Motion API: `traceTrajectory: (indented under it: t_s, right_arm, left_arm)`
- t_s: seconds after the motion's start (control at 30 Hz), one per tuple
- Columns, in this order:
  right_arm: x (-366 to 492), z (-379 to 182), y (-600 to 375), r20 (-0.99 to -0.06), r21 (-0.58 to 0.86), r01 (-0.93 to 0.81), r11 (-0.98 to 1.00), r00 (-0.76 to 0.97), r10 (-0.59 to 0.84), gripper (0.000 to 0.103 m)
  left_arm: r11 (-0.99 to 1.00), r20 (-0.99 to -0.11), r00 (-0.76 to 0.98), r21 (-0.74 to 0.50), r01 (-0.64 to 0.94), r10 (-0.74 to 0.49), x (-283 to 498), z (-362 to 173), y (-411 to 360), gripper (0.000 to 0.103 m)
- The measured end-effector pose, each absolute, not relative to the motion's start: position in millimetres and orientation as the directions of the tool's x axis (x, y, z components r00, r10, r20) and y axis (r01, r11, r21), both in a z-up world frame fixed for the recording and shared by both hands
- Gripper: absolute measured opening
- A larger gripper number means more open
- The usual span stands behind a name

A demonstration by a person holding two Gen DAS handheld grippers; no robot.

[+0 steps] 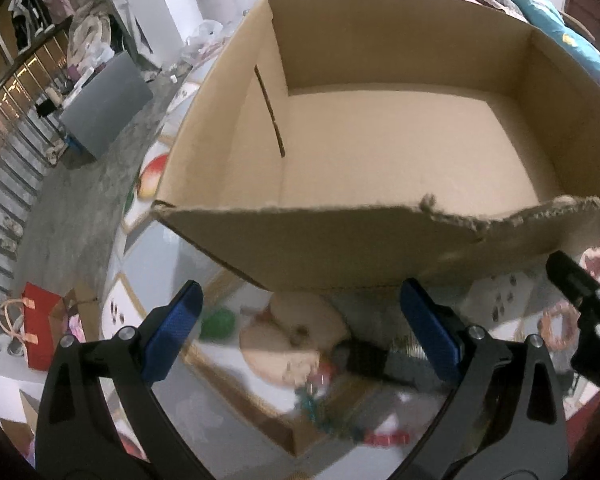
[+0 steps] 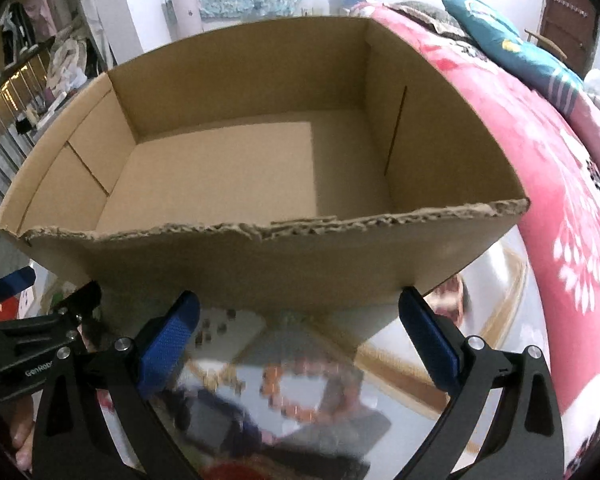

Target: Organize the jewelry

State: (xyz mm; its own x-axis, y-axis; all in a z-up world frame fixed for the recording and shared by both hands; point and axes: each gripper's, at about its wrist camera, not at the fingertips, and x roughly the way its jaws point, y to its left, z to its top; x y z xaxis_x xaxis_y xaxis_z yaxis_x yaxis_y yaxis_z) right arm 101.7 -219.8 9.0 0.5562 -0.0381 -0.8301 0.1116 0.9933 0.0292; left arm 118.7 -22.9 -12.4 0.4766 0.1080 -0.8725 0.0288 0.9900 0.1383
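A: Well, the biggest thing is the cardboard box (image 1: 380, 140), plain brown and square-sided, with a ragged, torn front rim and a slit cut into a side wall. Its inside shows only bare cardboard floor.

B: And beside it?

A: In the right wrist view a pink floral blanket (image 2: 560, 200) lies to the right of the box. Under everything is a glossy tabletop (image 1: 172, 264) with a printed picture pattern.

B: Where is the jewelry?

A: In front of the box, outside it. A beaded bracelet (image 2: 306, 390) of orange-brown round beads lies on the tabletop between the right hand-held gripper's fingers, blurred. In the left view a heap of jewelry (image 1: 320, 404), teal and red pieces, lies by a round tan disc (image 1: 296, 340); too blurred to tell more.

B: The grippers?

A: The left hand-held gripper (image 1: 300, 340) is spread wide, its blue ribbed pads gripping nothing. The right hand-held gripper (image 2: 300, 340) is equally wide apart, released, touching nothing I can make out.
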Motion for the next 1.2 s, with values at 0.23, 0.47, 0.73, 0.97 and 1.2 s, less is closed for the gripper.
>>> traceTrajectory:
  t_s: [0.23, 0.47, 0.73, 0.97, 1.2]
  right_arm:
    - [105.2, 32.1, -234.5, -0.77, 0.027, 0.074, 0.997, 0.637, -0.027, 0.097]
    - [48.4, 59.1, -263.1, -0.605, 0.152, 0.066, 0.986, 0.795, 0.04, 0.097]
    - [6.1, 64.3, -244.8, -0.557, 0.133, 0.007, 0.991, 0.828, 0.068, 0.097]
    - [-15.7, 49.4, -207.2, -0.64, 0.161, -0.177, 0.971, 0.73, 0.24, 0.097]
    - [-13.1, 9.9, -175.4, -0.723, 0.344, -0.277, 0.897, 0.532, 0.441, 0.084]
  left_arm:
    - [0.996, -0.832, 0.554, 0.076, 0.051, 0.035, 117.7, 1.1, -17.1, 0.096]
    - [0.971, -0.778, 0.58, -0.209, 0.12, -0.239, 75.4, 11.9, 16.3, 0.096]
    - [0.959, -0.745, 0.606, -0.24, 0.148, -0.28, 36.4, 18.4, 32.5, 0.096]
    - [0.981, -0.788, 0.587, -0.122, 0.148, -0.187, 15.9, -4.6, 35.7, 0.096]
    - [0.982, -0.785, 0.595, -0.095, 0.161, -0.174, 5.7, -12.2, 40.9, 0.094]
